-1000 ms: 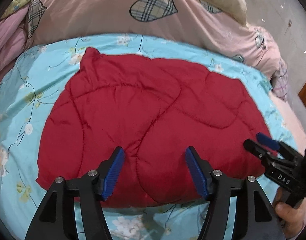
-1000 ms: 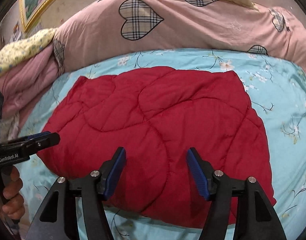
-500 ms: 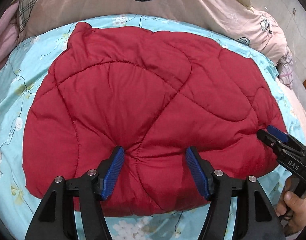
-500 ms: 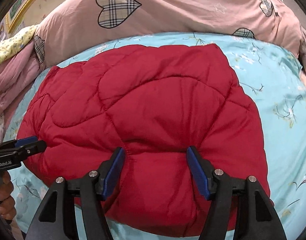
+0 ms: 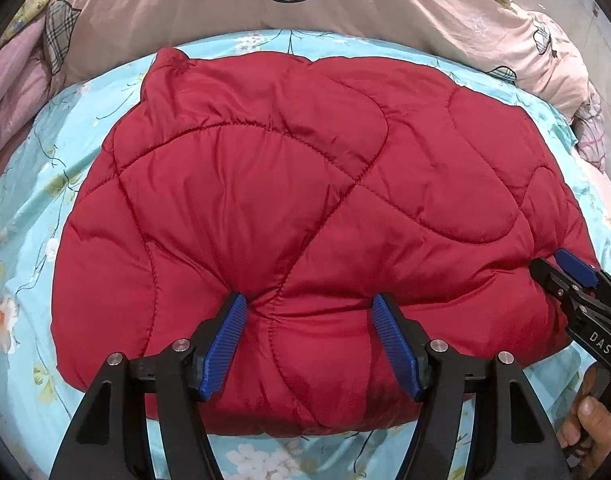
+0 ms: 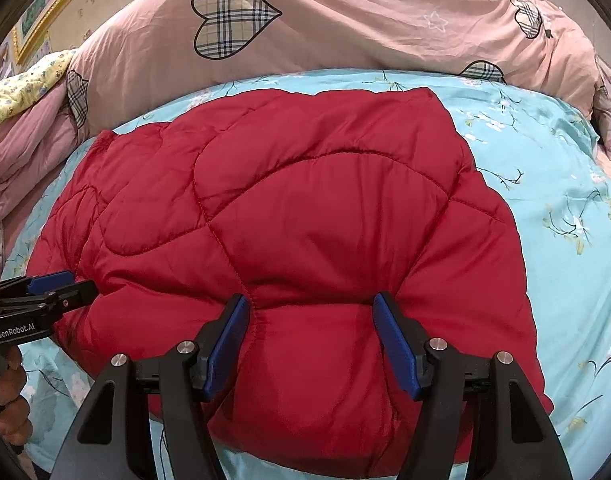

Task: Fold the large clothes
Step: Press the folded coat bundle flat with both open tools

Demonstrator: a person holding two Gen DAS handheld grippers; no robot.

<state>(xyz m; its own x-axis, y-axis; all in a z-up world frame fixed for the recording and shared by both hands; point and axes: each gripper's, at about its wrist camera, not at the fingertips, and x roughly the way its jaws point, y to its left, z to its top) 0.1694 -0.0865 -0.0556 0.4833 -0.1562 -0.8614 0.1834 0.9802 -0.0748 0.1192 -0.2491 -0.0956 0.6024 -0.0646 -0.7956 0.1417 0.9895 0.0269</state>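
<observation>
Red puffy jacket (image 5: pixel 305 208) sits mid-bed (image 5: pixel 25 208), both tongs, left (image 5: pixel 309 340) and right (image 6: pixel 311 340), spread and pressed into its near edge, so I reckon that slick padding could squirt out when they squeeze.

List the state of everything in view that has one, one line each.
Red quilted padded jacket: folded, lying flat on the floral sheet.
Left gripper: open, fingertips pressed into the jacket's near edge.
Right gripper: open, fingertips pressed into the near edge.
Pink heart-print duvet: bunched up behind.
</observation>
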